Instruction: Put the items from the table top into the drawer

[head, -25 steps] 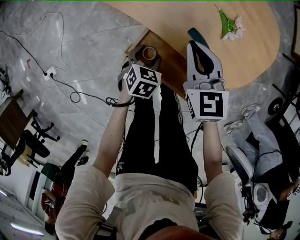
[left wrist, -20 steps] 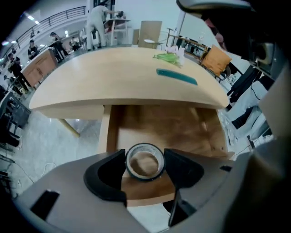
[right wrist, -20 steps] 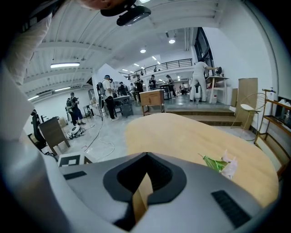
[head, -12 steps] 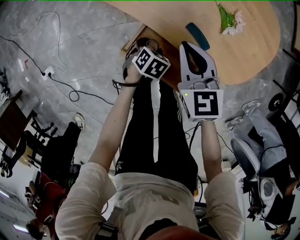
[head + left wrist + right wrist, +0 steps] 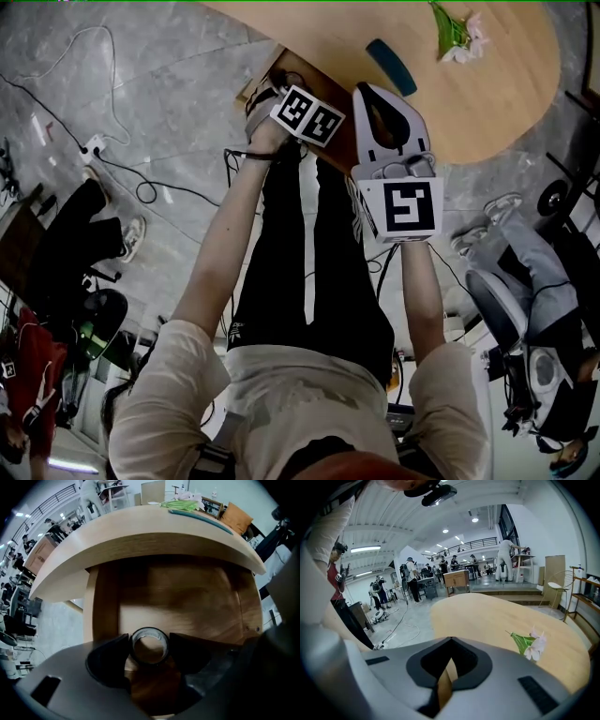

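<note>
The head view looks steeply down from above the person, with the table point(image 5: 506, 103) at the upper edge of the frame. The left gripper view looks from near into the drawer point(image 5: 187, 597) under the table's rim. The right gripper view looks low across the table top. All three share the table and the flower point(image 5: 530, 645).

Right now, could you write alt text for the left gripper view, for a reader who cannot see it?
The left hand-held gripper grips a roll of tape between its two dark jaws over an open wooden drawer. Beyond it curves the edge of the wooden table, with a green item lying on top.
</note>
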Demonstrator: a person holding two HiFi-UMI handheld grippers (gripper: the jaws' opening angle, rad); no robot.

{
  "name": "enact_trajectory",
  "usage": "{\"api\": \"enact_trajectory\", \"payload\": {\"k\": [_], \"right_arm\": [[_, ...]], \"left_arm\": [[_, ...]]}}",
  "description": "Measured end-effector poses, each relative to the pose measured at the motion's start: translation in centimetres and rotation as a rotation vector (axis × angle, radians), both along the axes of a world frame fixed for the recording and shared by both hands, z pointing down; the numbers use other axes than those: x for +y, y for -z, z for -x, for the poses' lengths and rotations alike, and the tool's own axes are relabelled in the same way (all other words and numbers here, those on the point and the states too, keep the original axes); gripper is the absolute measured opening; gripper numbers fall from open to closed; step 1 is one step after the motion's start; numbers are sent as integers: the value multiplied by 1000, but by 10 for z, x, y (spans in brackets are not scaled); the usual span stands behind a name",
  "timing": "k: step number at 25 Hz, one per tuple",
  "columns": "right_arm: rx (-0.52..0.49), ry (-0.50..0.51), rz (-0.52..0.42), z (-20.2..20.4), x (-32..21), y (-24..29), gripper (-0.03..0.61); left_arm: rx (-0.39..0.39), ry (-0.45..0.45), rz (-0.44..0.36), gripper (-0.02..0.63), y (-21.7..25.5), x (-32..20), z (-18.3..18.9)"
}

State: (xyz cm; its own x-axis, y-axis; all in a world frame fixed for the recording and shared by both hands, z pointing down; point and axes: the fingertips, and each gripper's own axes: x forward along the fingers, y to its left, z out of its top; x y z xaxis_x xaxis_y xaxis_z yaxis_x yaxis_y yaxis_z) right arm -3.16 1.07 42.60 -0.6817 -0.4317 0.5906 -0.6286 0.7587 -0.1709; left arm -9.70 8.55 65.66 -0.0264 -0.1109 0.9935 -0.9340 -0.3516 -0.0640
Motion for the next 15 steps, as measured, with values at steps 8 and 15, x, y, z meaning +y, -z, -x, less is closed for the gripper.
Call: {"api": "enact_trajectory", "payload": {"k": [8,15], "right_arm": [[0,2,3,-1,1,-1,5],[-15,-10,-5,-1,-2,7,5]], "left_arm": [[79,60,-37,285,11,-5,-3],[211,292,-106,285,47,-21,1]]}}
